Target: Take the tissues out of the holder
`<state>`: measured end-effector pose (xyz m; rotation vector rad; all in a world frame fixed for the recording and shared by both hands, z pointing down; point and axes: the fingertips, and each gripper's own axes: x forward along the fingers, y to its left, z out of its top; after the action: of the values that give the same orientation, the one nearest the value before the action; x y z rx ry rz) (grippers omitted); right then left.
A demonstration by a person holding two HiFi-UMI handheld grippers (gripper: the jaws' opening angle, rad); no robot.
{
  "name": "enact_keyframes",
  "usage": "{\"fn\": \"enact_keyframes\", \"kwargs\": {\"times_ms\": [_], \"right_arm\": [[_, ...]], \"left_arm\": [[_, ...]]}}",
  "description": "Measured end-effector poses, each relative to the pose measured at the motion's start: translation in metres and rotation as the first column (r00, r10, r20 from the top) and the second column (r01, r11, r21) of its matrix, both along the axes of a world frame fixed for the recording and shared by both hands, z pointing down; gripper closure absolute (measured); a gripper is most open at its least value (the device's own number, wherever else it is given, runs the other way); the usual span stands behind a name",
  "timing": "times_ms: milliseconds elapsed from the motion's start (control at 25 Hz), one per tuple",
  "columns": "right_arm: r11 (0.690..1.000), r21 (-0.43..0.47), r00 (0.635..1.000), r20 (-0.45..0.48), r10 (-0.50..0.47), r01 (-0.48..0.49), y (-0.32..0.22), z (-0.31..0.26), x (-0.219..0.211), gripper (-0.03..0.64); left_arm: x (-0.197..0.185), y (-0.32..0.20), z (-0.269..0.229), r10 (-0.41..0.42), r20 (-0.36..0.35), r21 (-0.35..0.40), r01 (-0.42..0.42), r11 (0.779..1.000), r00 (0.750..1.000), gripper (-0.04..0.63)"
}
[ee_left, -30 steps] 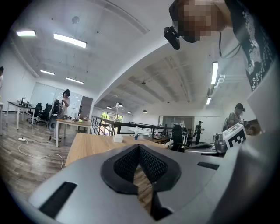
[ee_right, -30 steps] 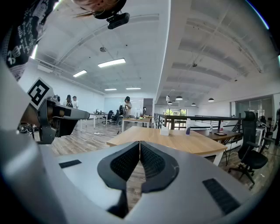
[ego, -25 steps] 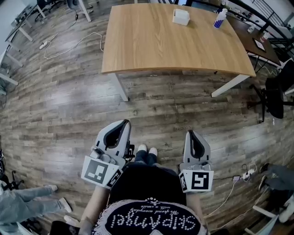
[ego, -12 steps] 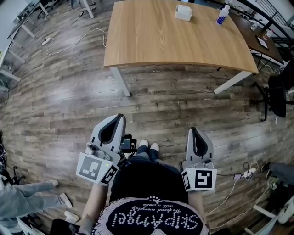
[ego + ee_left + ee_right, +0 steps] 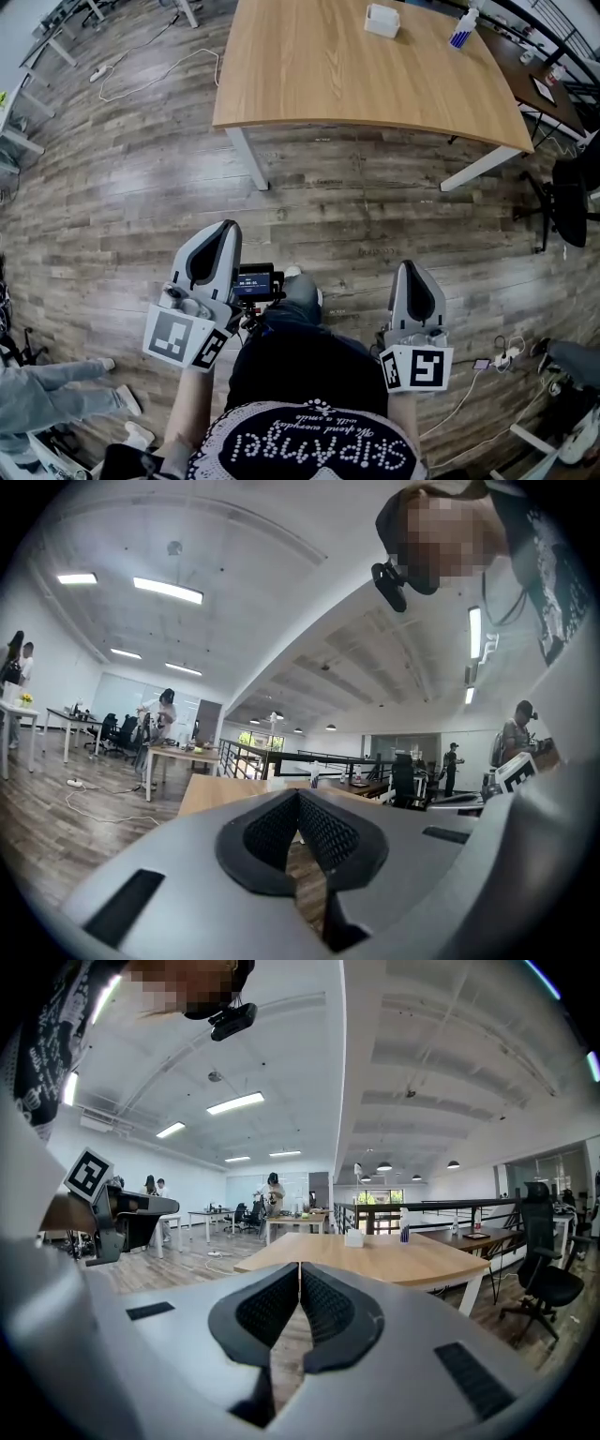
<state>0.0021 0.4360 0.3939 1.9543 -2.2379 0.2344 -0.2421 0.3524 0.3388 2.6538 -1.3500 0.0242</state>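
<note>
The white tissue holder stands on the far side of a wooden table, well ahead of both grippers. From the right gripper view the tissue holder looks small, on the table top. My left gripper and right gripper hang over the wooden floor close to the person's body, both pointing toward the table. Each is shut with nothing between its pads. In the left gripper view the jaws hide most of the table, and I cannot make out the holder there.
A blue-capped bottle stands right of the holder. A black office chair is at the table's right. White cables lie on the floor at left, and a power strip at right. A small screen device sits beside the left gripper. A person's legs show lower left.
The table has slid toward the top of the head view. The left gripper has drifted left, the right gripper lower and to the right. The screen device has come into sight.
</note>
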Motion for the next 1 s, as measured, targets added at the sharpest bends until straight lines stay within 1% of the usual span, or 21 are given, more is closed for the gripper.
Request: {"fn": "enact_keyframes", "kwargs": {"times_ms": [160, 320, 480, 640, 880, 1000], "right_arm": [[1.000, -0.015, 1.000, 0.015, -0.004, 0.004, -0.014, 0.004, -0.005, 0.601], [0.999, -0.036, 0.999, 0.032, 0.007, -0.006, -0.042, 0.012, -0.009, 0.601], [0.999, -0.050, 1.000, 0.029, -0.006, 0.007, -0.079, 0.012, -0.016, 0.601], [0.999, -0.041, 1.000, 0.016, -0.012, 0.012, -0.113, 0.003, -0.016, 0.601], [0.999, -0.017, 0.999, 0.029, 0.028, -0.028, -0.143, -0.004, -0.021, 0.601], [0.999, -0.011, 0.999, 0.027, 0.045, -0.045, -0.153, -0.003, -0.021, 0.601]], "left_arm": [[-0.002, -0.015, 0.004, 0.004, -0.018, -0.012, -0.004, 1.000, 1.000, 0.591], [-0.003, -0.044, 0.010, 0.012, -0.039, -0.028, -0.013, 1.000, 0.999, 0.591], [-0.005, -0.079, 0.006, 0.025, -0.038, -0.035, -0.026, 0.999, 0.999, 0.591], [-0.004, -0.110, -0.004, 0.034, -0.023, -0.027, -0.035, 0.999, 0.999, 0.591], [0.016, -0.133, -0.002, 0.119, 0.007, -0.015, -0.118, 0.993, 0.993, 0.591], [0.028, -0.143, 0.002, 0.153, 0.001, -0.018, -0.153, 0.988, 0.988, 0.591]]}}
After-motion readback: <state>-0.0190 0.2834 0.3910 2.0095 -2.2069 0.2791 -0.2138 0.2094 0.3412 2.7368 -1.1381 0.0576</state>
